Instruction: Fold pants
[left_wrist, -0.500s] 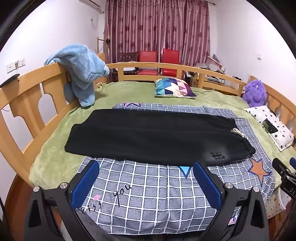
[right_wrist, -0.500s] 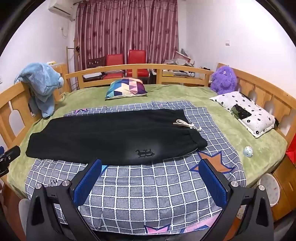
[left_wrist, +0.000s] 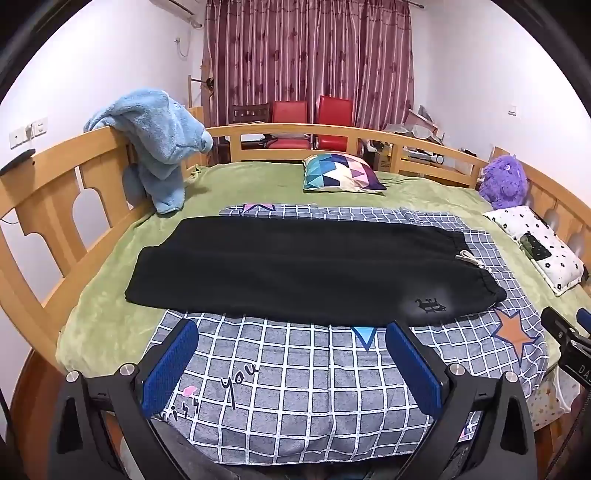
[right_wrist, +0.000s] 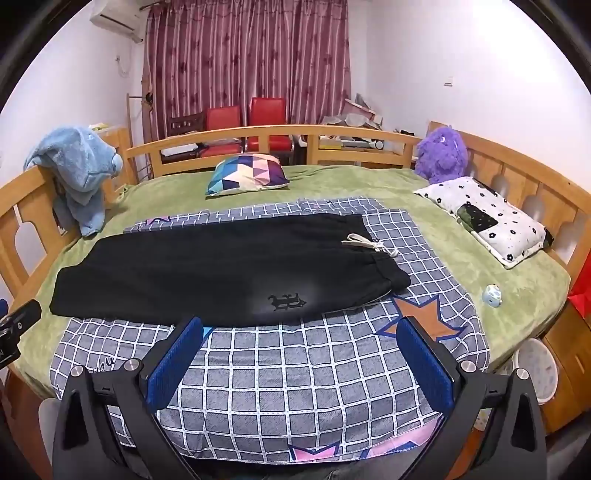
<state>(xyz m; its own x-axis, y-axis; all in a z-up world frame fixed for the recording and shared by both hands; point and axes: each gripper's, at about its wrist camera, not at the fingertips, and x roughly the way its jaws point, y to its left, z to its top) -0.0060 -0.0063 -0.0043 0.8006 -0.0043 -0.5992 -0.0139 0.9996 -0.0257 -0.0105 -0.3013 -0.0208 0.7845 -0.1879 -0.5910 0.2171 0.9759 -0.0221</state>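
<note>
Black pants (left_wrist: 295, 269) (right_wrist: 207, 273) lie flat across a grey checked sheet (left_wrist: 295, 387) (right_wrist: 295, 387) on the bed, folded lengthwise, waistband with a white drawstring (right_wrist: 369, 245) to the right and leg ends to the left. A small black emblem (left_wrist: 428, 305) sits near the waist. My left gripper (left_wrist: 291, 365) hovers open over the sheet's near edge, short of the pants, nothing between its blue pads. My right gripper (right_wrist: 301, 365) is likewise open and empty, below the emblem. The right gripper's tip (left_wrist: 569, 336) shows at the left wrist view's right edge.
A green blanket (left_wrist: 110, 295) covers the bed inside a wooden rail (left_wrist: 48, 206). A blue plush (left_wrist: 162, 144) hangs on the rail at left. A patterned cushion (left_wrist: 343, 172), a purple plush (right_wrist: 441, 155), a white flowered pillow (right_wrist: 487, 229) and a small toy (right_wrist: 491, 295) lie around.
</note>
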